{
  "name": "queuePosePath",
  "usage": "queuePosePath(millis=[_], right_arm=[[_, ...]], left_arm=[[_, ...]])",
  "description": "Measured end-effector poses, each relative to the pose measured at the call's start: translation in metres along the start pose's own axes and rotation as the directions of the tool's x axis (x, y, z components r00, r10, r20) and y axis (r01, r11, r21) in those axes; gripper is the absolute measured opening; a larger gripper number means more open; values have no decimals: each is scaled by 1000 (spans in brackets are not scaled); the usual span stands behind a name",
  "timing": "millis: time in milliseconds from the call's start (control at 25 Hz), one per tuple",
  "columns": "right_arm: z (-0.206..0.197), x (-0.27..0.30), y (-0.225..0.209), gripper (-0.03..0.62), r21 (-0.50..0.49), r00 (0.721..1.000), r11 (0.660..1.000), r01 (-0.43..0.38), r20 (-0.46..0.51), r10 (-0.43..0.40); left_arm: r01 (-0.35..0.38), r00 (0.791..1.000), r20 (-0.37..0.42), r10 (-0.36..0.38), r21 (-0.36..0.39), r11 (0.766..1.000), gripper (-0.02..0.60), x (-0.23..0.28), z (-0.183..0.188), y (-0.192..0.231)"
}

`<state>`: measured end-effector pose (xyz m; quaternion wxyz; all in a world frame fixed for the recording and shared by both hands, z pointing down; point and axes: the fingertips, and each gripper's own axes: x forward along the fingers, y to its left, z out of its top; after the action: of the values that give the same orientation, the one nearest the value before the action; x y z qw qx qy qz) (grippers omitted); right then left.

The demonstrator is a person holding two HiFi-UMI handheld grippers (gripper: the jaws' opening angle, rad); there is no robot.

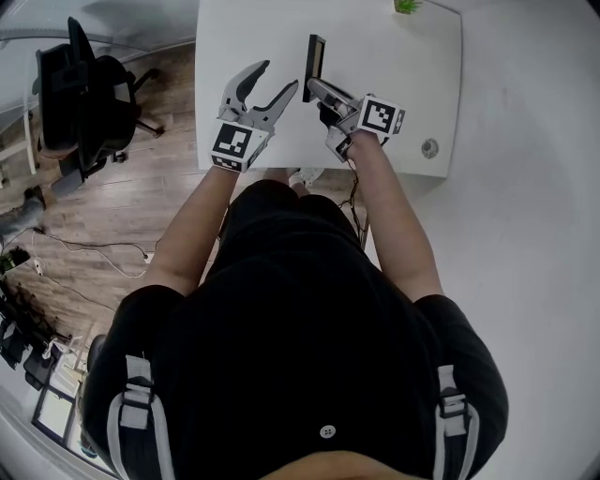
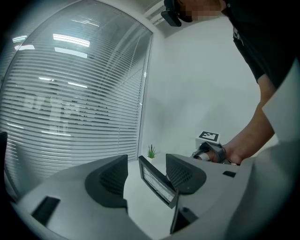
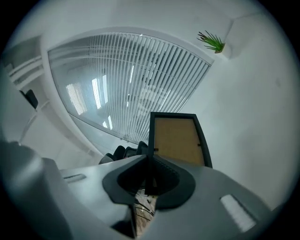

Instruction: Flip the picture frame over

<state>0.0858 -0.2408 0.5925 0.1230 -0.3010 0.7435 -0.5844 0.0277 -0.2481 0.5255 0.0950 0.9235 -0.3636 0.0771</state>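
Note:
The picture frame point(image 1: 314, 58) has a black border and stands on edge on the white table point(image 1: 394, 84), its thin side toward me. My right gripper point(image 1: 313, 85) is shut on the frame's near edge. In the right gripper view the frame's brown back point(image 3: 178, 138) rises past the closed jaws of the right gripper point(image 3: 149, 169). My left gripper point(image 1: 278, 77) hovers just left of the frame, open and holding nothing. In the left gripper view the frame's glass front point(image 2: 158, 183) shows tilted beyond the spread jaws of the left gripper point(image 2: 146, 174), with the right gripper's marker cube point(image 2: 208, 137) behind.
A small green plant point(image 1: 407, 6) stands at the table's far corner. A round cable grommet point(image 1: 429, 147) sits at the near right of the tabletop. A black office chair point(image 1: 84, 98) stands on the wooden floor to the left. Window blinds point(image 2: 70, 108) fill the far side.

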Motion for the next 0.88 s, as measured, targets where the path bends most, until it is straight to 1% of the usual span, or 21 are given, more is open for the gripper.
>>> queuePosePath(millis=[200, 360, 640, 880], right_arm=[[-5, 3, -15, 49, 90, 999, 995, -42, 22, 40], [-11, 4, -32, 49, 144, 998, 988, -53, 25, 50], [-16, 6, -47, 49, 214, 995, 972, -96, 39, 90], [-21, 7, -61, 49, 246, 993, 962, -114, 37, 108]], left_arm=[[-3, 1000, -10, 3, -2, 1000, 252, 1, -6, 3], [-2, 1000, -20, 2, -6, 1000, 251, 2, -12, 3], [-3, 999, -34, 3, -11, 1000, 250, 3, -20, 2], [-1, 999, -42, 0, -18, 1000, 249, 3, -22, 5]])
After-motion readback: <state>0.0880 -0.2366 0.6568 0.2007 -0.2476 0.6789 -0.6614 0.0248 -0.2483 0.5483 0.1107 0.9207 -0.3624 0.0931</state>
